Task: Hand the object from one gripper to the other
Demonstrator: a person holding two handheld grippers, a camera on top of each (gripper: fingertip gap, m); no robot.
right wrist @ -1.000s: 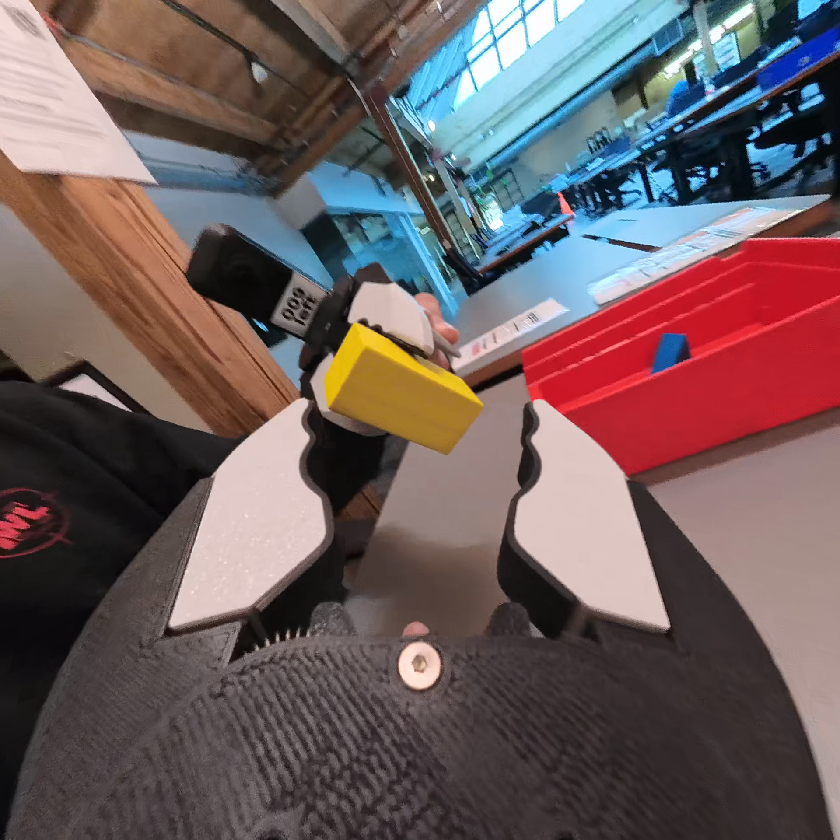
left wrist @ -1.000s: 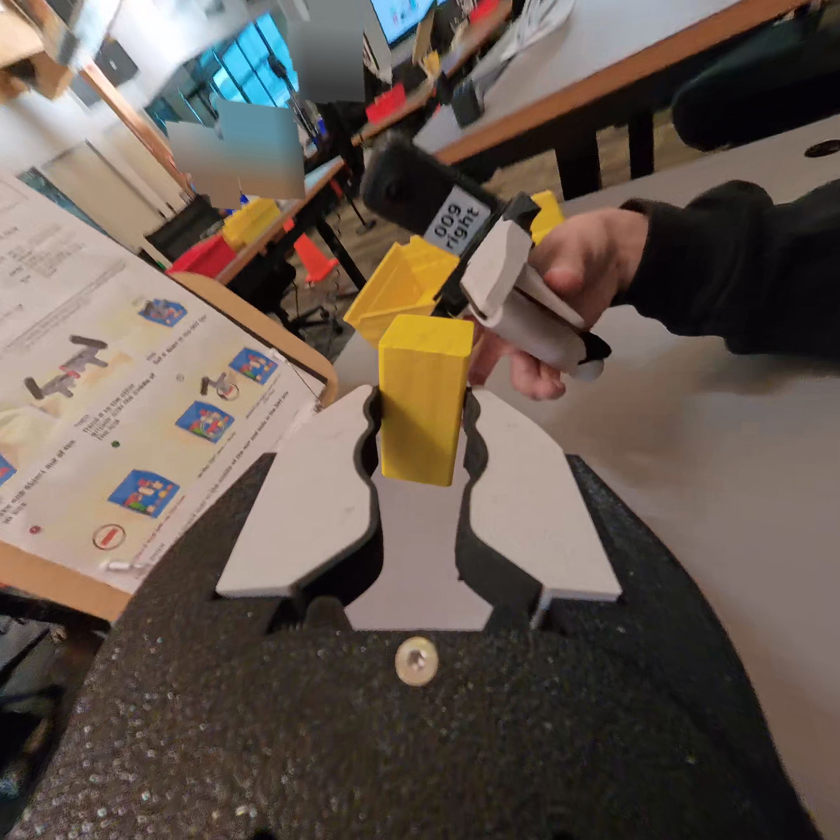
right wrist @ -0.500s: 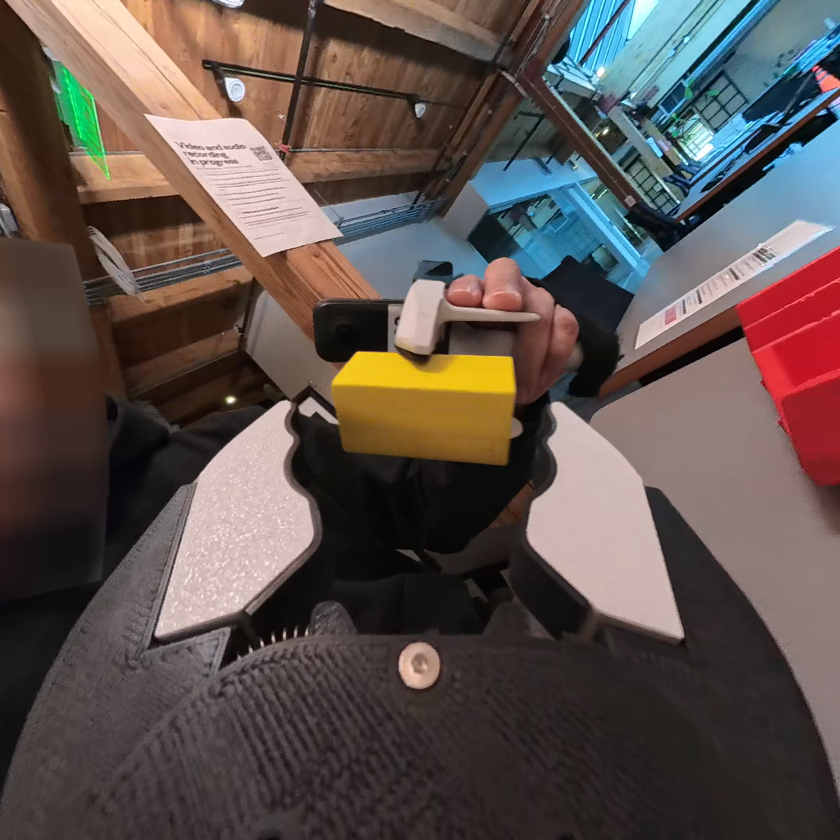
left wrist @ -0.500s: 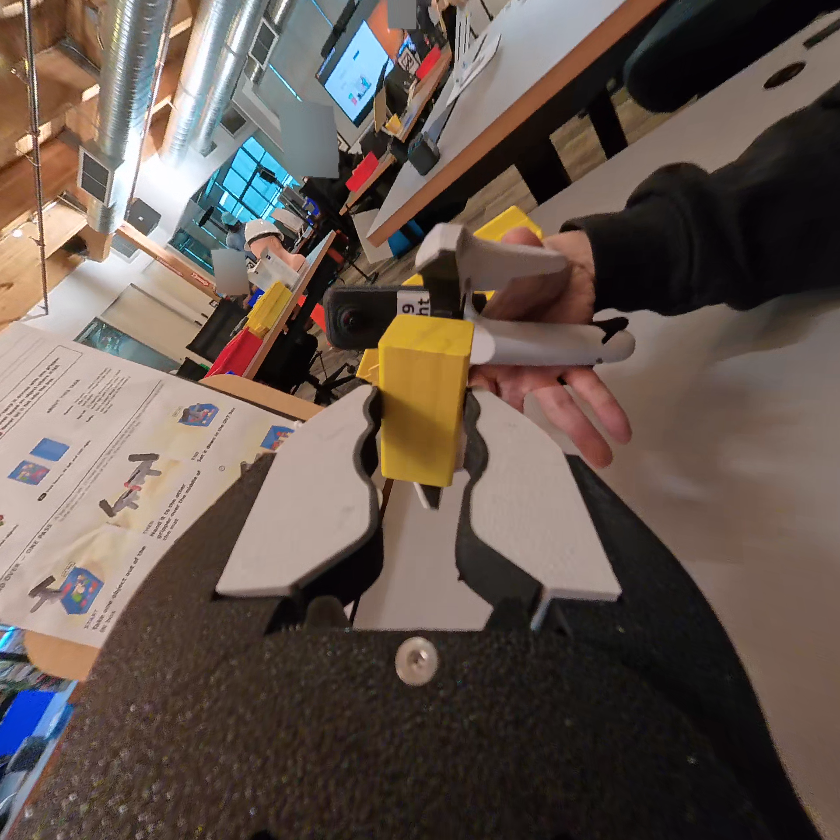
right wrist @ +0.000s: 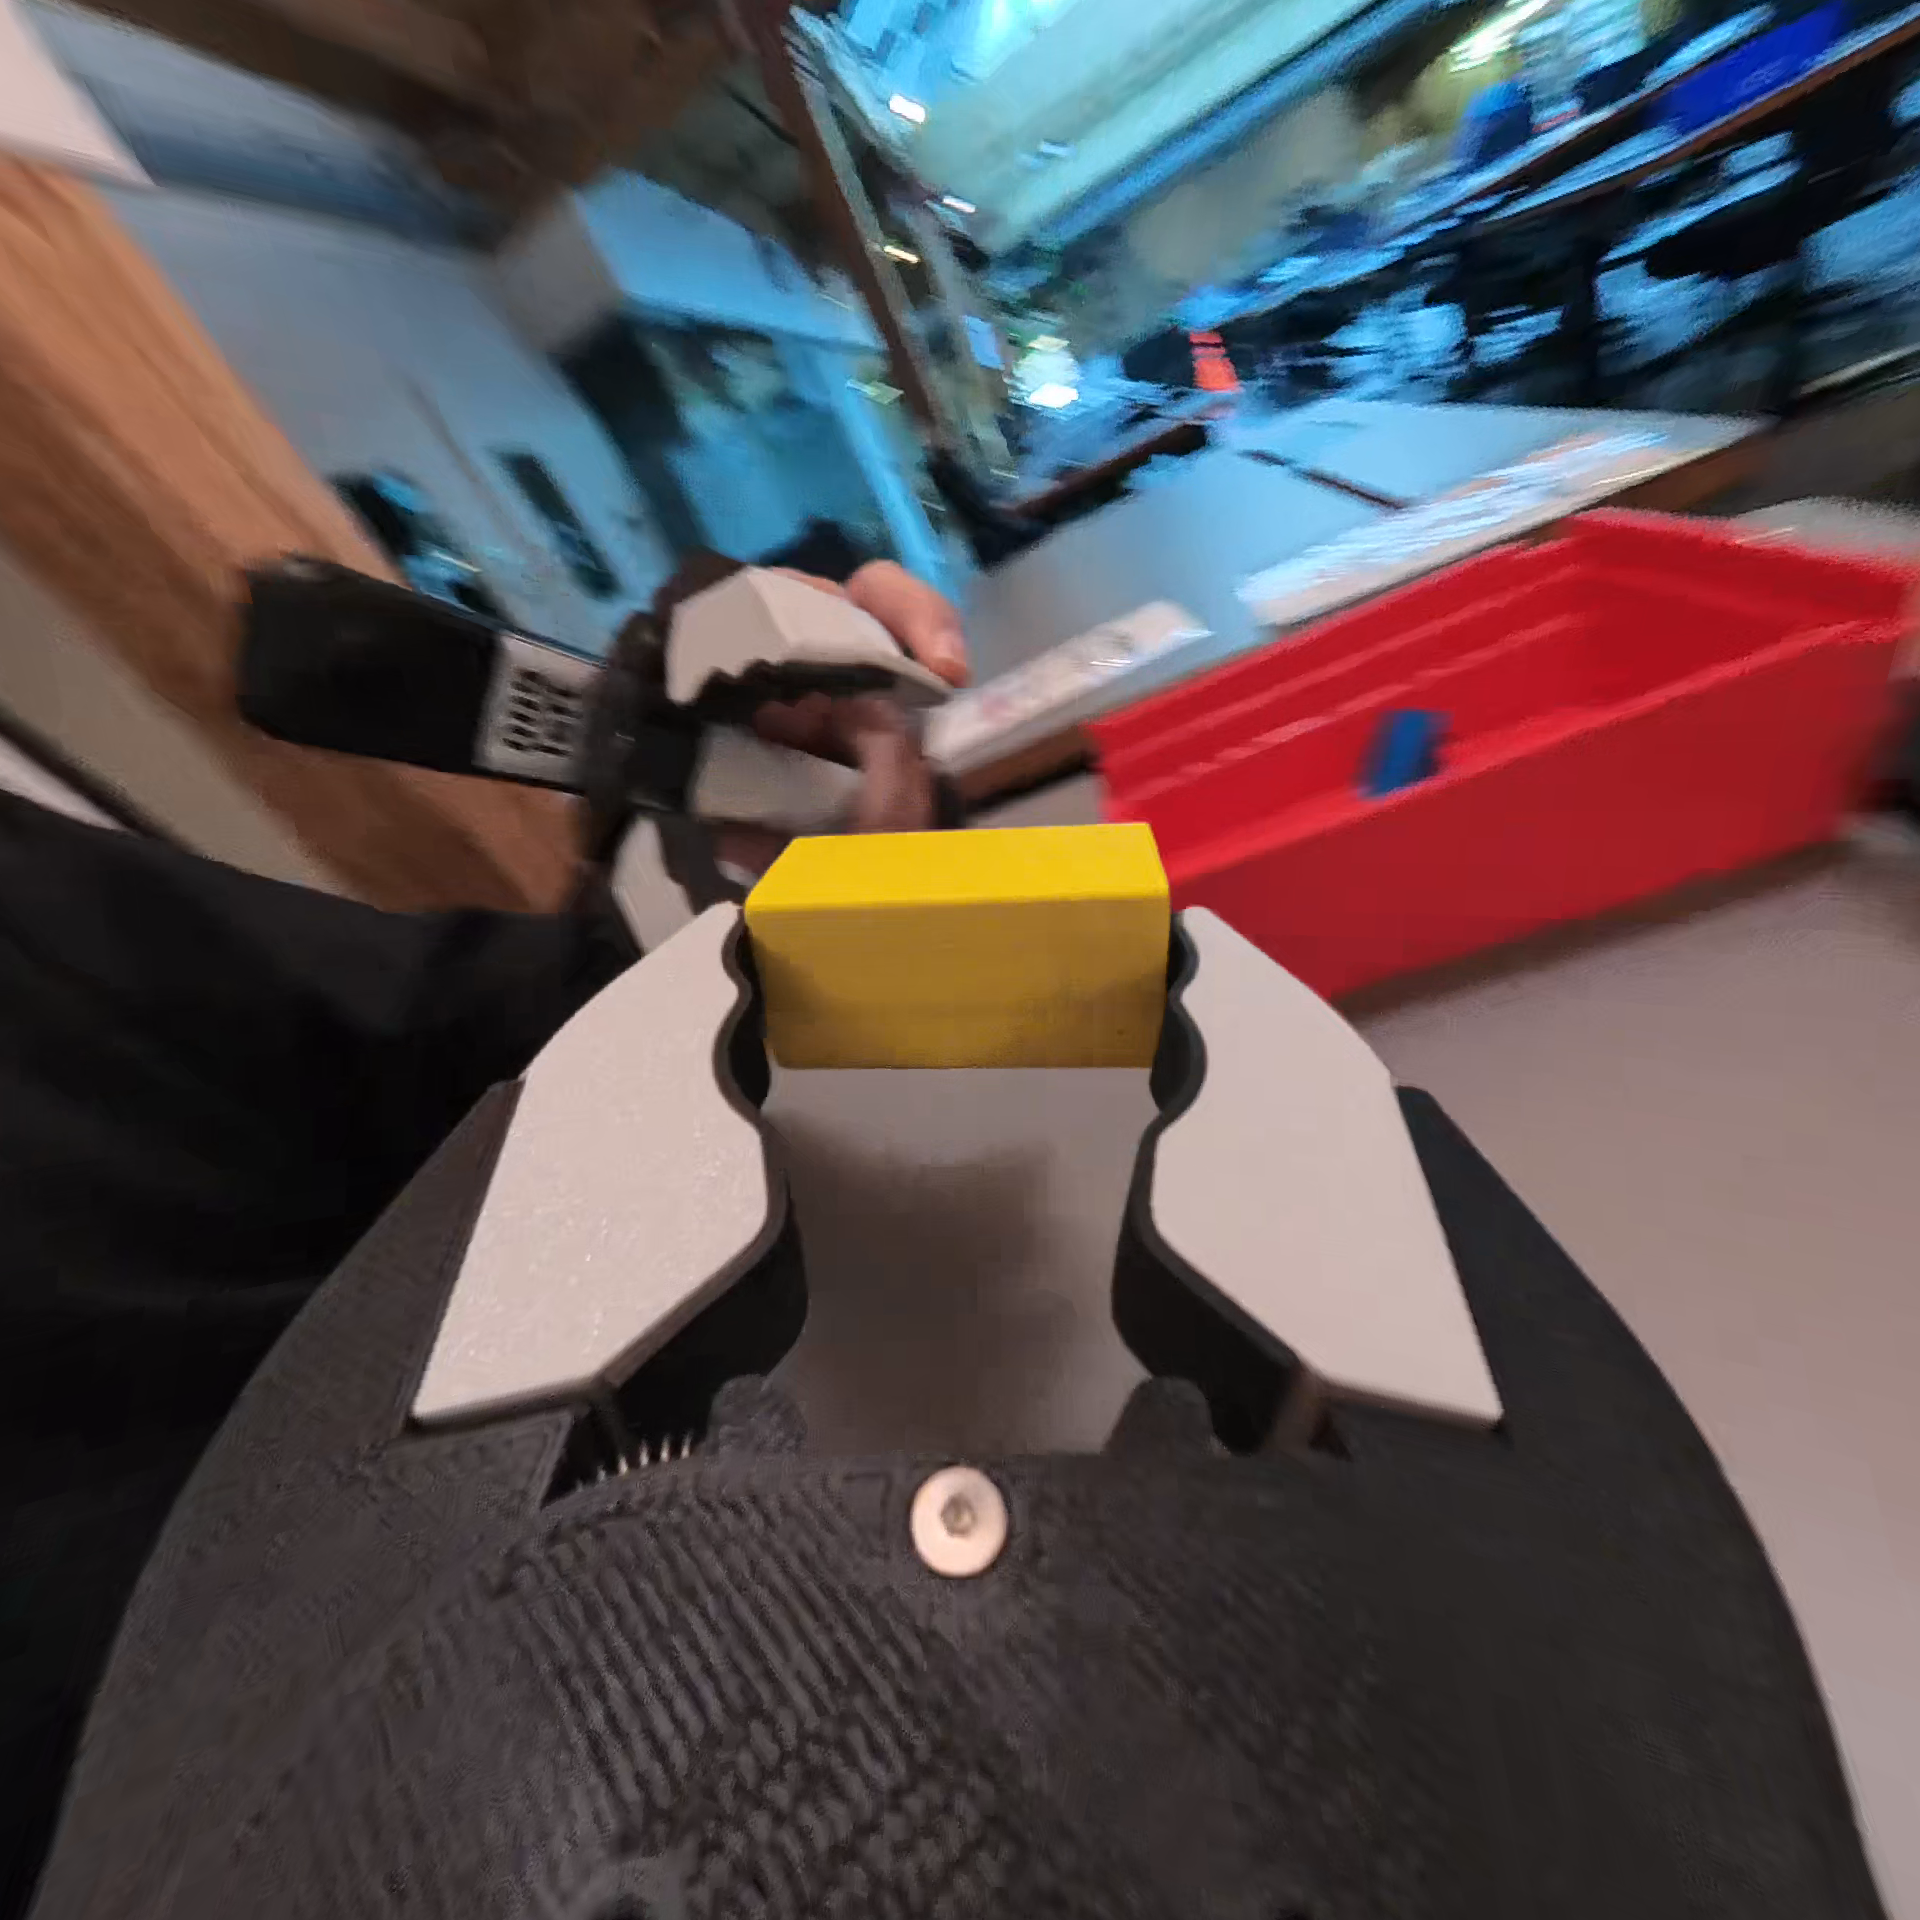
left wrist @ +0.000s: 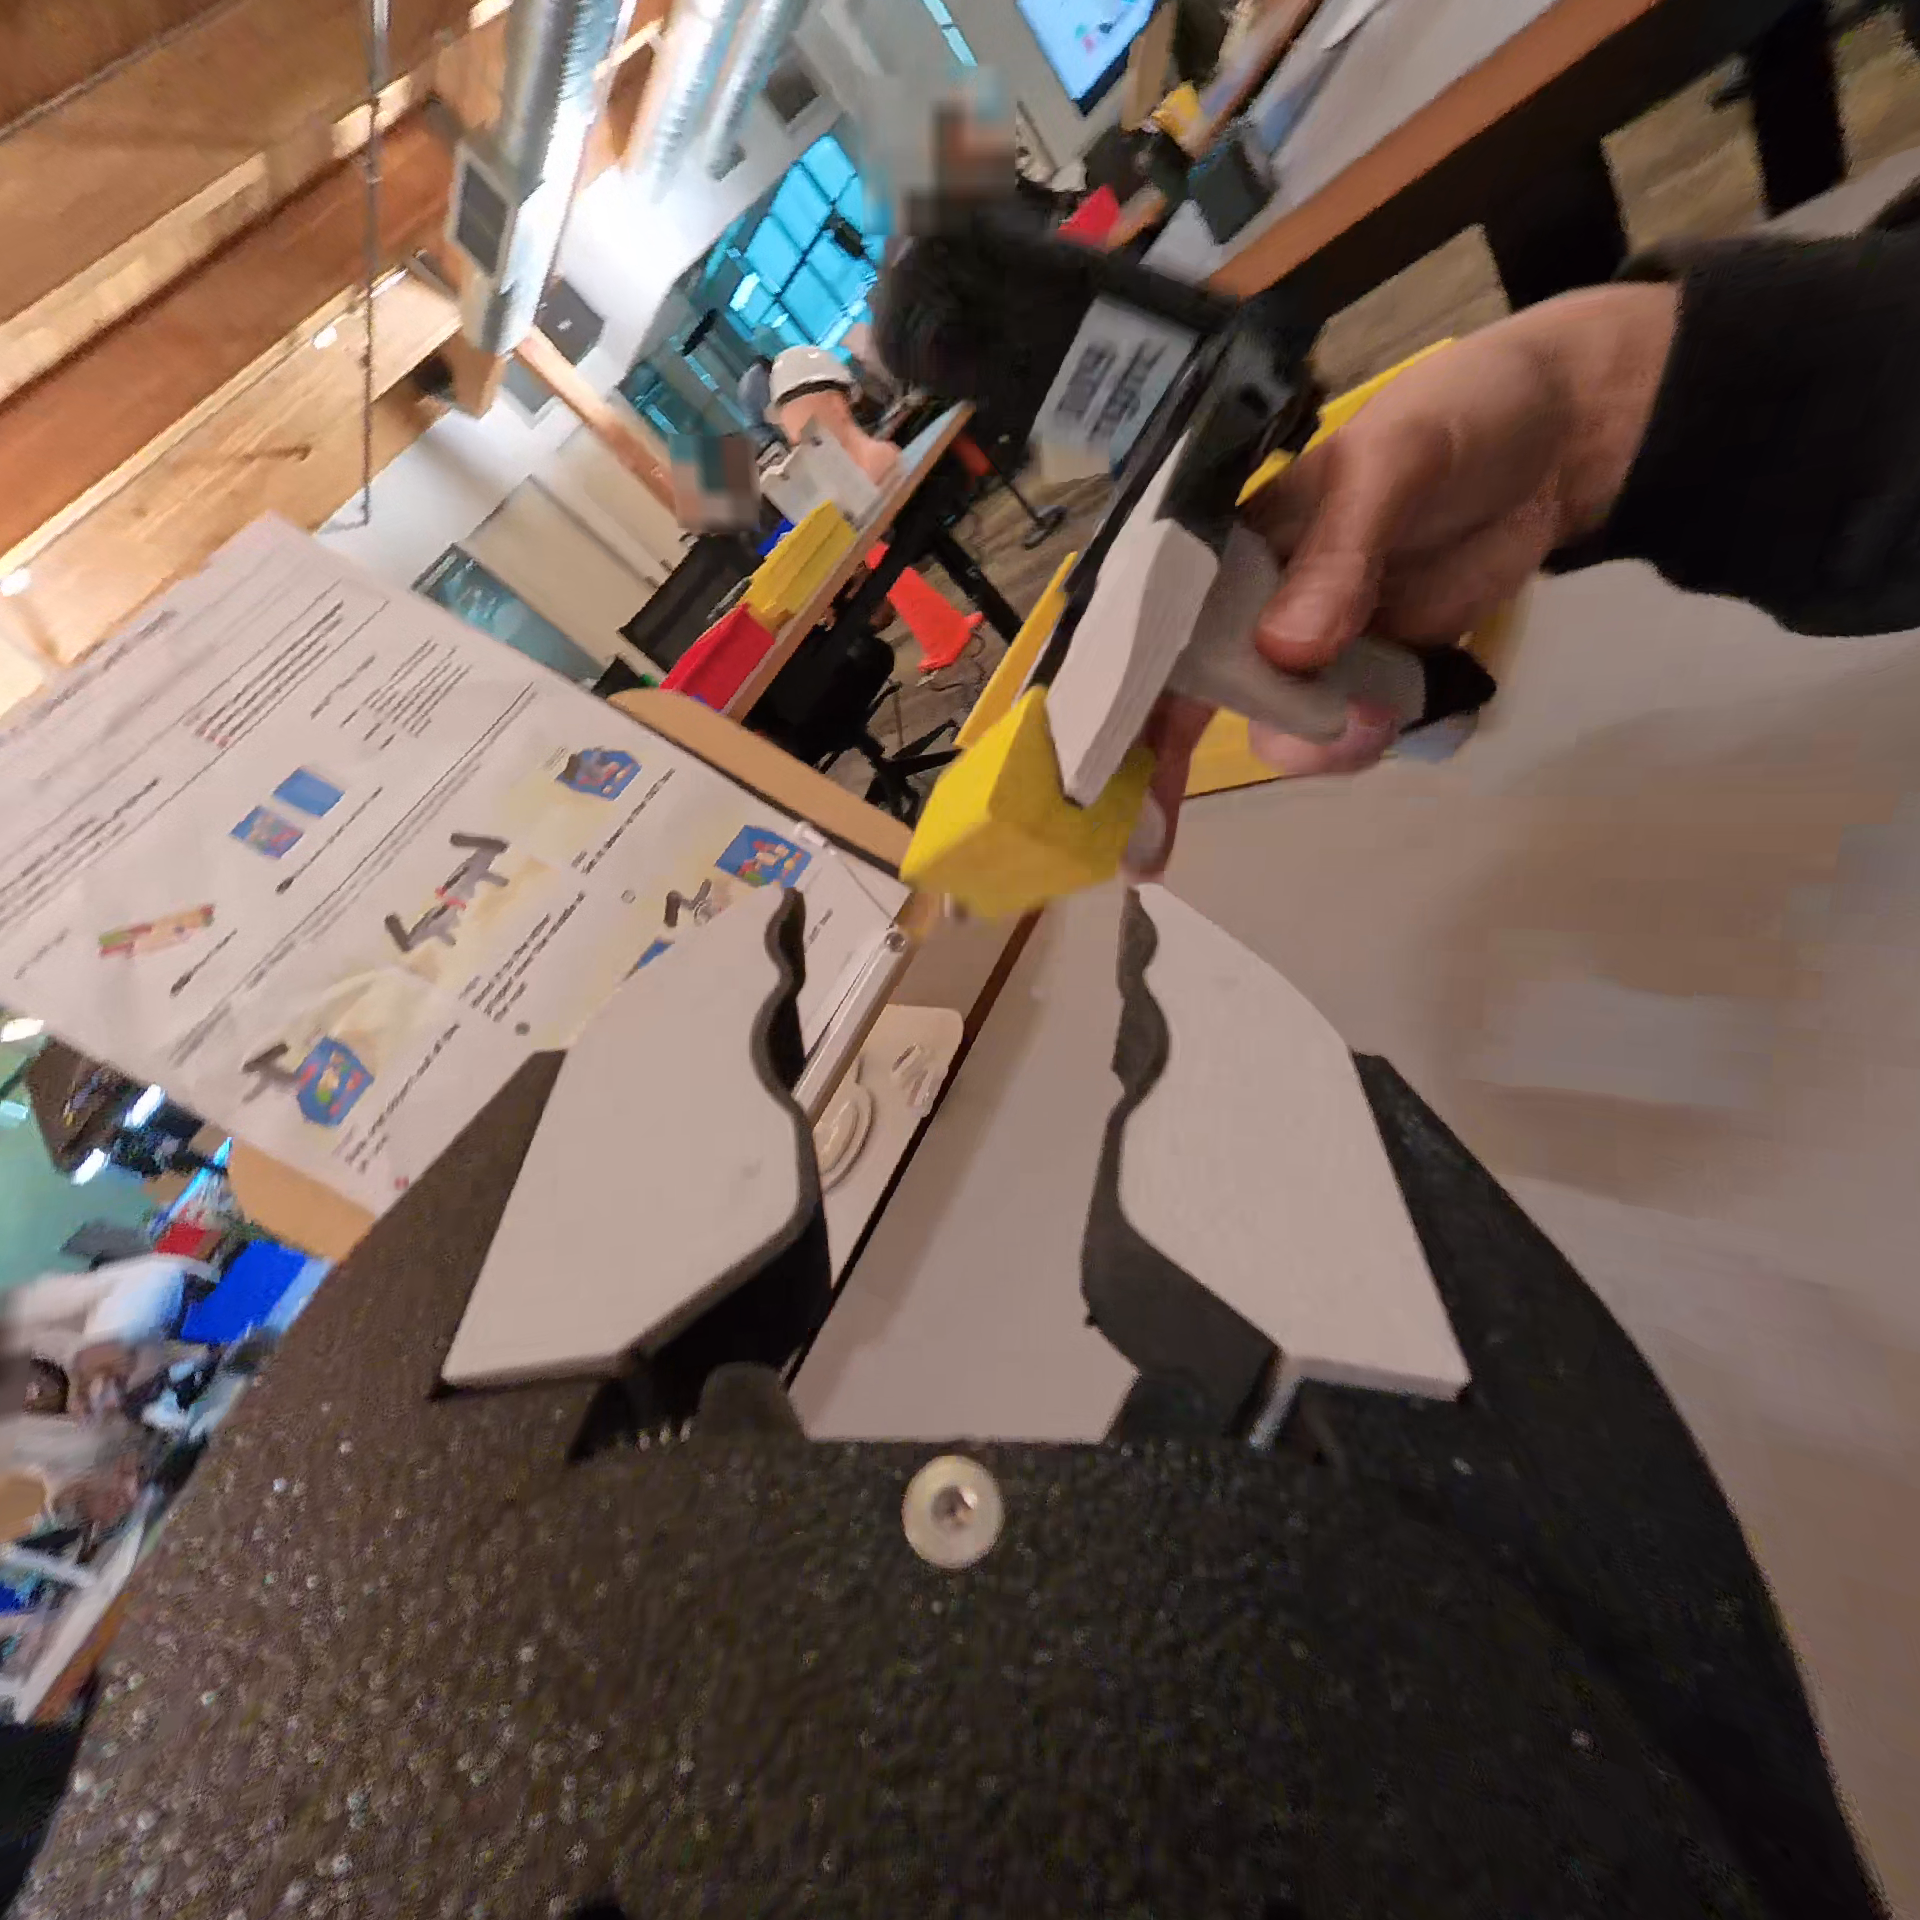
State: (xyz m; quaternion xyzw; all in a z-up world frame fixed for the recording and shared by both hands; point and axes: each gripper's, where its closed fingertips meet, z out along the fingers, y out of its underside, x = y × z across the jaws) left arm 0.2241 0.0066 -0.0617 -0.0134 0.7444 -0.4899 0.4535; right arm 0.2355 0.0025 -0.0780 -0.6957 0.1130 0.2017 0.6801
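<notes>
My right gripper (right wrist: 961, 966) is shut on a yellow block (right wrist: 956, 951), held lengthwise with both pads pressed on its ends. In the left wrist view the yellow block (left wrist: 1013, 826) sits in the right gripper's fingers (left wrist: 1127, 649), just beyond my own fingertips. My left gripper (left wrist: 961, 914) is open and empty, with bare space between its pads. It also shows in the right wrist view (right wrist: 800, 717), drawn back to the upper left of the block, jaws apart.
A red bin (right wrist: 1621, 748) with a small blue piece (right wrist: 1403, 748) stands on the grey table at the right. An instruction sheet (left wrist: 343, 831) on a wooden board lies to the left. A yellow bin (left wrist: 1340, 743) sits behind the right hand. My left and right fingertips are right by each other.
The right gripper closed onto the yellow block's ends. The left gripper opened, let the block go and drew back from it.
</notes>
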